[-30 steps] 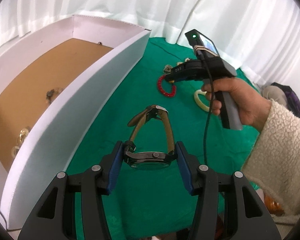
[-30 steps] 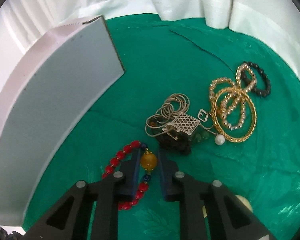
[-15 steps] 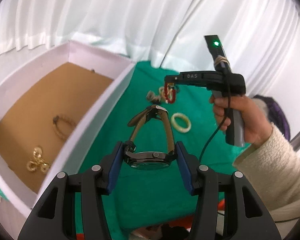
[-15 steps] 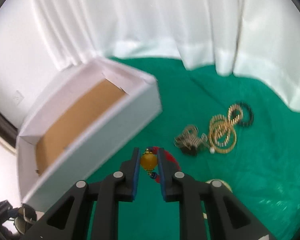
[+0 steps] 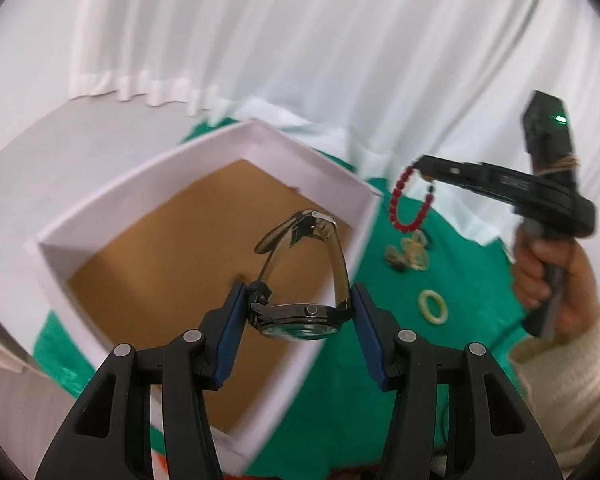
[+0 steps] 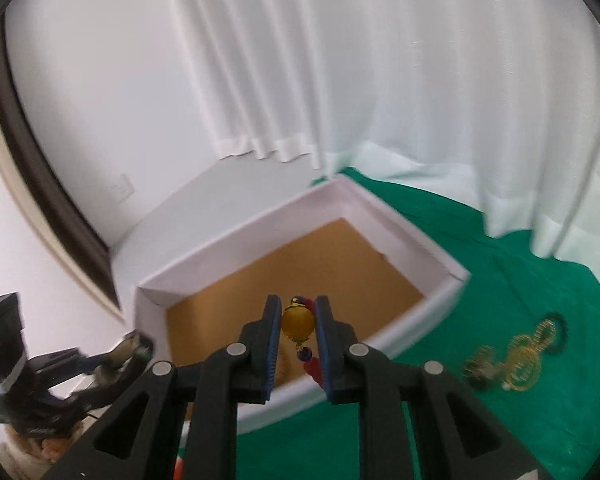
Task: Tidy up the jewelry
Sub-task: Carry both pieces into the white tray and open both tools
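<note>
My left gripper [image 5: 298,316] is shut on a wristwatch [image 5: 300,316] by its case, the brown strap looping away above the white box [image 5: 328,168] with its tan floor. In the same view my right gripper [image 5: 422,172] hangs in the air to the right, a red bead bracelet [image 5: 404,210] dangling from it. The right wrist view shows the right gripper [image 6: 298,324] shut on the bracelet's amber bead [image 6: 297,323], above the near wall of the white box [image 6: 420,240]. The left gripper [image 6: 128,350] with the watch shows at lower left there.
A green cloth [image 5: 452,280] covers the table. On it lie a cream bangle [image 5: 433,307] and a heap of gold chains and pearl strands [image 6: 516,364] with a black bead bracelet [image 6: 560,330]. White curtains hang behind. A hand in a cream sleeve [image 5: 556,276] holds the right gripper.
Both grippers rose from the cloth and moved toward the box. The red bracelet was lifted off the cloth and now hangs free. The watch now hangs over the box.
</note>
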